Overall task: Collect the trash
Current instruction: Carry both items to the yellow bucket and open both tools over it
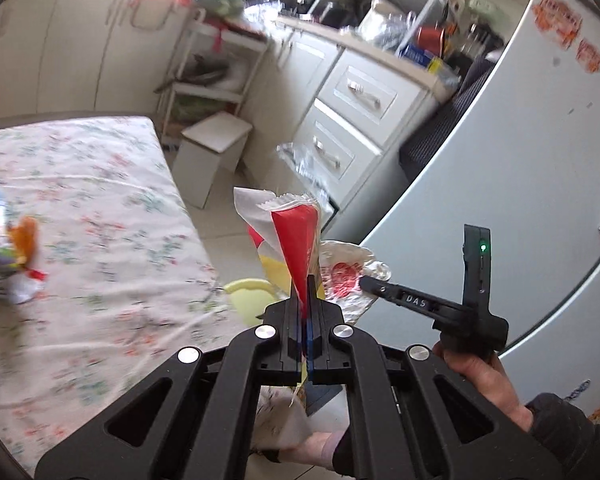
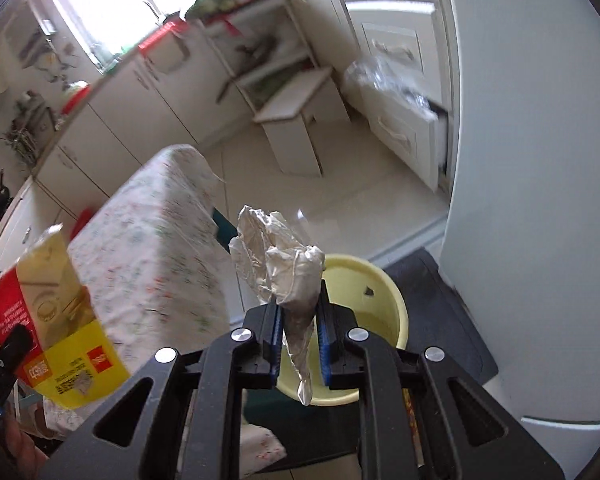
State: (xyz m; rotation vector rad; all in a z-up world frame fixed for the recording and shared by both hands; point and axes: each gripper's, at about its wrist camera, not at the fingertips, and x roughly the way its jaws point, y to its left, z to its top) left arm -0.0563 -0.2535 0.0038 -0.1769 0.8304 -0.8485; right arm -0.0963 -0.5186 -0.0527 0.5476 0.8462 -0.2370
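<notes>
Holding red-yellow carton (image 1: pixel 296 248) — left gripper (image 1: pixel 306 280) | crumpled wrapper (image 2: pixel 284 264) — right gripper (image 2: pixel 300 312)

Kitchen floor: clearances and obstructions

Open tile floor (image 2: pixel 324 184) between table (image 2: pixel 152 240) and drawers (image 2: pixel 396 120); fridge (image 2: pixel 540 160) walls the right side. Stool (image 2: pixel 296 120) stands mid-floor by the shelf rack (image 1: pixel 216 68). Yellow bucket (image 2: pixel 380 280), mouth open, sits between table edge and fridge, on a dark mat (image 2: pixel 440 304). A clear bag (image 2: pixel 380 80) hangs from a drawer.
</notes>
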